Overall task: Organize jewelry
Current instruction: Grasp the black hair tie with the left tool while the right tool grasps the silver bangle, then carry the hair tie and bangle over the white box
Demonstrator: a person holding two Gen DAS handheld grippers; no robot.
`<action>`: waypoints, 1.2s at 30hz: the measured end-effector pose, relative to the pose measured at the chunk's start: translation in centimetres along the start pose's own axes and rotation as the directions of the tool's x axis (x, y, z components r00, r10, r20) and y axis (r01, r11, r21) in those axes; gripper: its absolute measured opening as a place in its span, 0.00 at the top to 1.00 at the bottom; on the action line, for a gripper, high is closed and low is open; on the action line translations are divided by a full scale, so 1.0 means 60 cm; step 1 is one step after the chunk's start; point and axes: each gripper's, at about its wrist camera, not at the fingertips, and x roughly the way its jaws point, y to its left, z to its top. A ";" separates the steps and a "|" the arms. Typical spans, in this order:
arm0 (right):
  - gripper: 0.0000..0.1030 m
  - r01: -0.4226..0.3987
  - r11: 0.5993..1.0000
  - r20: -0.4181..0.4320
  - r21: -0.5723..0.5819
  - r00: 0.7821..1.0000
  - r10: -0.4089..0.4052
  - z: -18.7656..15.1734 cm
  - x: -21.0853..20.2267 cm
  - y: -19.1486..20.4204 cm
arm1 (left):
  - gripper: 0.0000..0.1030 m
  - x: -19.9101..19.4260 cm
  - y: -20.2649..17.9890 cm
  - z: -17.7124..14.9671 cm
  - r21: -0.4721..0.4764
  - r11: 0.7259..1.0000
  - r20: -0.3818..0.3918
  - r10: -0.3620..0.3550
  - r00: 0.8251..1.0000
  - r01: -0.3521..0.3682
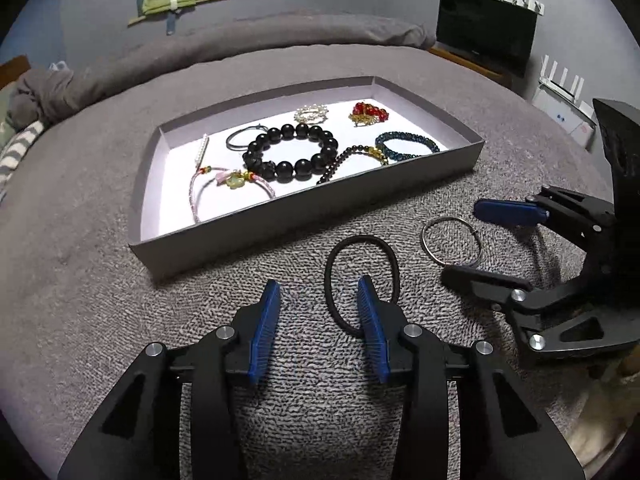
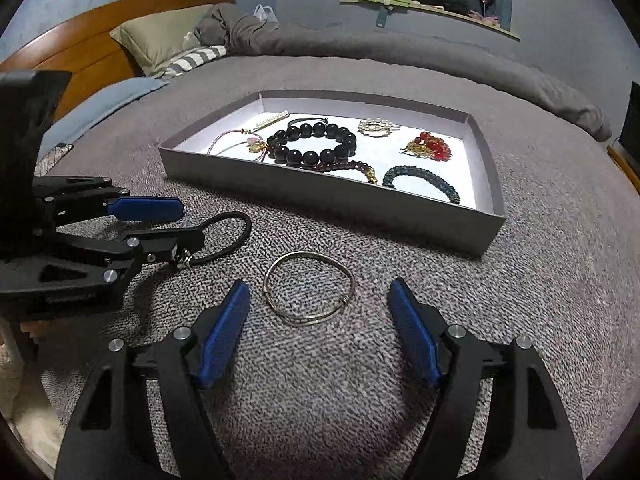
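hair tie (image 1: 362,280) partly behind left gripper (image 1: 319,300)

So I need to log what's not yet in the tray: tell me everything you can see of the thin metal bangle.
The bangle is a thin, silvery wire ring, slightly out of round, with small wrapped joints where the wire overlaps itself. It lies flat on the grey speckled blanket, outside the tray and in front of its near wall. The right gripper stands open around its near part, fingers not touching it. A black hair tie lies apart to its left.
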 end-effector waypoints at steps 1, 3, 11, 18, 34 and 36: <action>0.38 0.000 1.000 -0.005 -0.005 1.000 0.000 0.000 0.002 0.001 | 0.59 0.002 0.000 0.000 -0.001 1.000 -0.004 -0.001 1.000 0.001; 0.45 -0.001 1.000 -0.014 -0.017 1.000 0.001 0.000 0.006 0.004 | 0.59 0.008 0.002 0.001 -0.004 1.000 -0.010 -0.004 1.000 0.004; 0.52 0.002 1.000 -0.005 -0.019 1.000 -0.002 -0.002 -0.001 0.002 | 0.62 0.029 -0.009 -0.003 0.041 0.999 -0.019 0.015 1.000 -0.014; 0.52 0.005 1.000 0.019 0.007 1.000 -0.005 -0.003 -0.015 -0.008 | 0.97 0.026 -0.018 -0.006 0.086 0.996 -0.015 0.004 1.000 -0.003; 0.52 -0.004 0.997 0.135 0.073 0.991 -0.006 0.030 -0.076 -0.045 | 0.97 -0.096 0.045 0.041 -0.029 0.999 0.204 -0.040 0.978 0.046; 0.52 0.018 0.997 0.151 0.080 0.988 -0.030 0.046 -0.078 -0.056 | 0.97 -0.099 0.062 0.057 -0.058 0.998 0.216 -0.013 0.976 0.026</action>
